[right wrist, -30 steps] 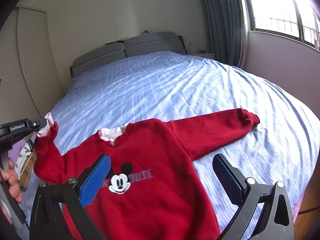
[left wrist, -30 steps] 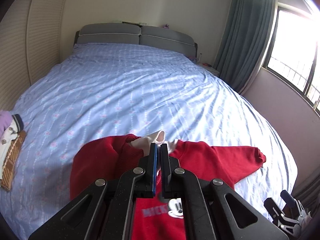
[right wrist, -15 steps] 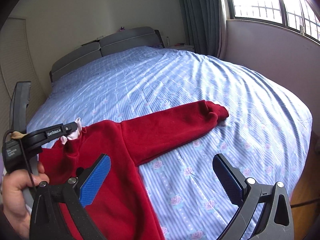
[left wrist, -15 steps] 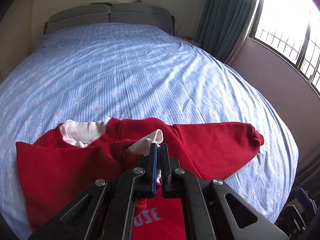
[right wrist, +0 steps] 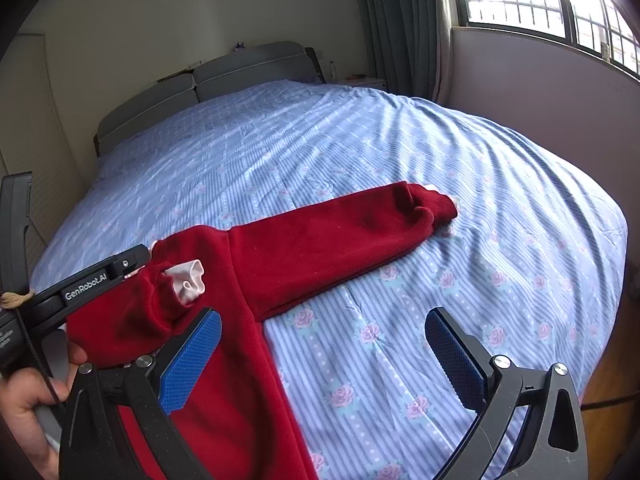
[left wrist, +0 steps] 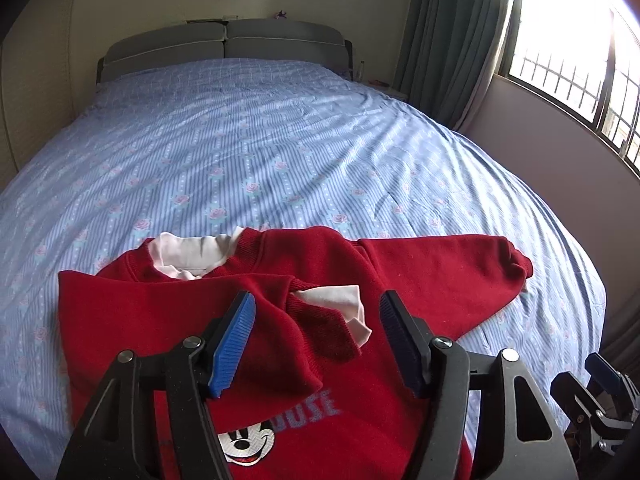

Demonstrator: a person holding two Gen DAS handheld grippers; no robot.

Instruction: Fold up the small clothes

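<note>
My left gripper (left wrist: 316, 340) is opening as I watch, its blue pads parting to either side of the sleeve cuff (left wrist: 332, 312) it hovers over; the pads no longer press the cloth, so I count that cuff as let go, lying folded inward across the chest of the red sweatshirt (left wrist: 200, 312). Outward from those jaws, the collar (left wrist: 192, 254) sits at about eleven o'clock, and the other sleeve (left wrist: 444, 276) runs away toward two o'clock, flat on the blue striped bedspread (left wrist: 280, 140). My right gripper (right wrist: 320, 356) hangs with its jaws spread wide and nothing between them, over bare bedspread just beside the sweatshirt's side edge. From it, the outstretched sleeve (right wrist: 340, 236) lies at roughly twelve o'clock, its long axis slanting from the shoulder at ten o'clock up to the cuff (right wrist: 436, 206) near one o'clock. That is the relation I judge the next move turns on: the cuff end is the far end, and the right gripper is plainly the nearer of the two to it, with the left one parked over the chest on the opposite side. I would reach forward and slightly right with the right hand, take the cuff, and carry it back along the sleeve's own line toward the chest.
</note>
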